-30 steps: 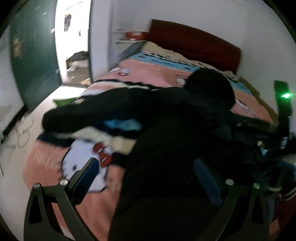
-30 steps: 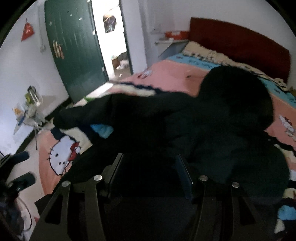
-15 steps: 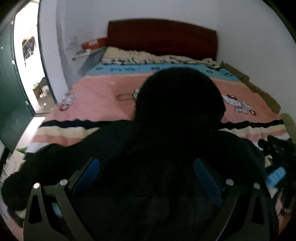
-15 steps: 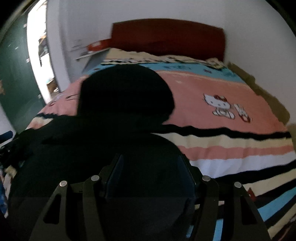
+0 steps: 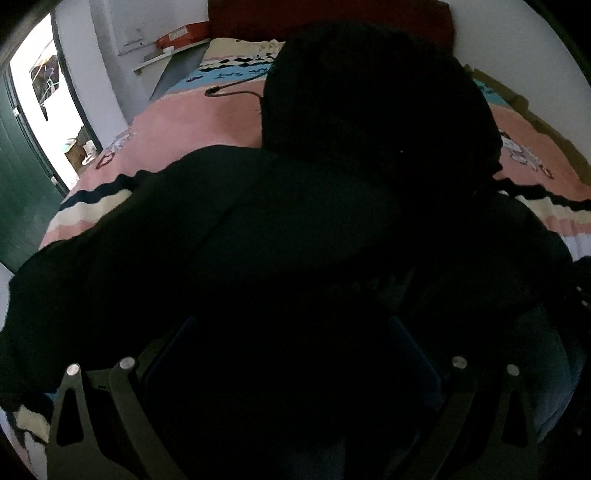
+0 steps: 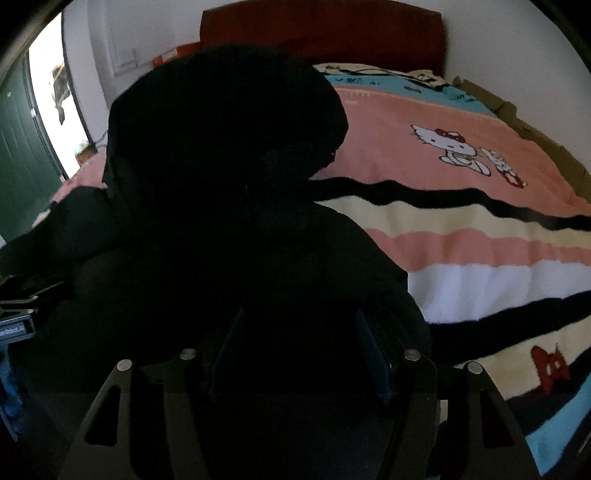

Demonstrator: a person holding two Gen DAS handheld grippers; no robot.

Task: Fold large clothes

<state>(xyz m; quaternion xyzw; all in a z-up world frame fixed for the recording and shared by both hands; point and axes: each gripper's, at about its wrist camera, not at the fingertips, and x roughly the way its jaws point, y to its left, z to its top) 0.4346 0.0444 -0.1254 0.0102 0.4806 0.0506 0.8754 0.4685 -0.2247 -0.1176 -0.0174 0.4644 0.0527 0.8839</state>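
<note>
A large black hooded jacket (image 5: pixel 295 221) lies spread on the bed, its round hood (image 5: pixel 376 96) pointing at the headboard. It also fills the left of the right wrist view (image 6: pixel 221 206). My left gripper (image 5: pixel 291 354) is wide open just above the jacket's body, with fabric between and under the fingers. My right gripper (image 6: pixel 299 350) has its fingers set narrower with dark jacket cloth between them; the dim frame does not show whether they pinch it. A sleeve (image 5: pixel 74 273) runs off to the left.
The bed carries a pink, cream and black striped Hello Kitty blanket (image 6: pixel 461 229). A dark red headboard (image 6: pixel 332 33) stands against the white wall. A green door (image 5: pixel 22 177) and a bright doorway are at the left. A thin black cable (image 5: pixel 232 90) lies near the pillows.
Both grippers have swung from facing the doorway side to facing the headboard and moved closer down over the jacket. The hood now looms larger in both views.
</note>
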